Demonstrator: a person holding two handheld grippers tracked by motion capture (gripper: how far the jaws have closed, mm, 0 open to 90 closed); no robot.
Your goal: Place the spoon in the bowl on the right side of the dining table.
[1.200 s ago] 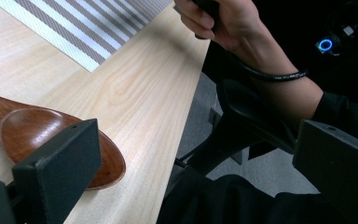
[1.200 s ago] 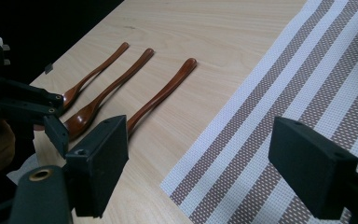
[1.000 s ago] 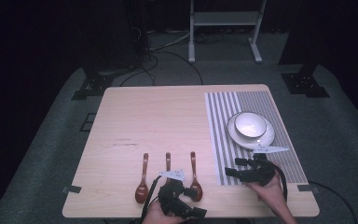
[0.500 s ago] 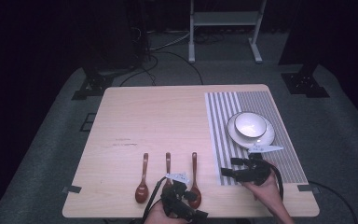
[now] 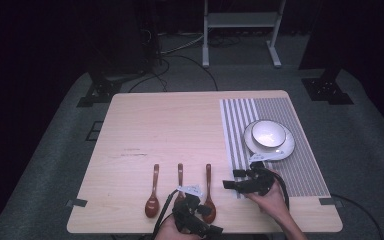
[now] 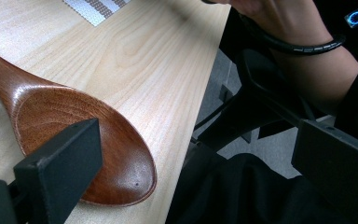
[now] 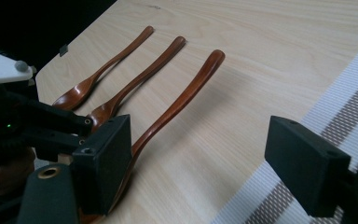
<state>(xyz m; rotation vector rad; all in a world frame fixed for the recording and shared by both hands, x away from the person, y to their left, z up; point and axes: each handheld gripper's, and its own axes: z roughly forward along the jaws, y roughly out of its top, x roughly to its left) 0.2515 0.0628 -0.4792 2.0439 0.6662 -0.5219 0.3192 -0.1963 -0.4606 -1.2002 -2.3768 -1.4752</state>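
1. Count: three wooden spoons in a row near the front edge of the bench point(image 5: 170, 125) — left spoon point(image 5: 153, 197), middle spoon point(image 5: 180, 175), right spoon point(image 5: 208, 195). One white bowl point(image 5: 268, 134) sits on one white plate point(image 5: 285, 147), on one striped mat point(image 5: 300, 170) at the right side.
2. Your left gripper point(image 5: 192, 217) is at the front edge, over the bowls of the middle and right spoons. Its jaws are spread wide; in the left gripper view one jaw sits over the right spoon's bowl point(image 6: 98, 154), the other hangs past the bench edge. Nothing gripped.
3. Your right gripper point(image 5: 247, 182) is over the mat's front-left corner, jaws released, pointing left toward the spoons.
4. Change from a second ago: your right gripper has shifted left; your left has edged nearer you. Spoons, bowl and plate haven't moved.
5. Surface: pale wood grain. Room: dark, grey carpet point(image 5: 55, 150), cables and a white metal stand point(image 5: 240, 20) behind.
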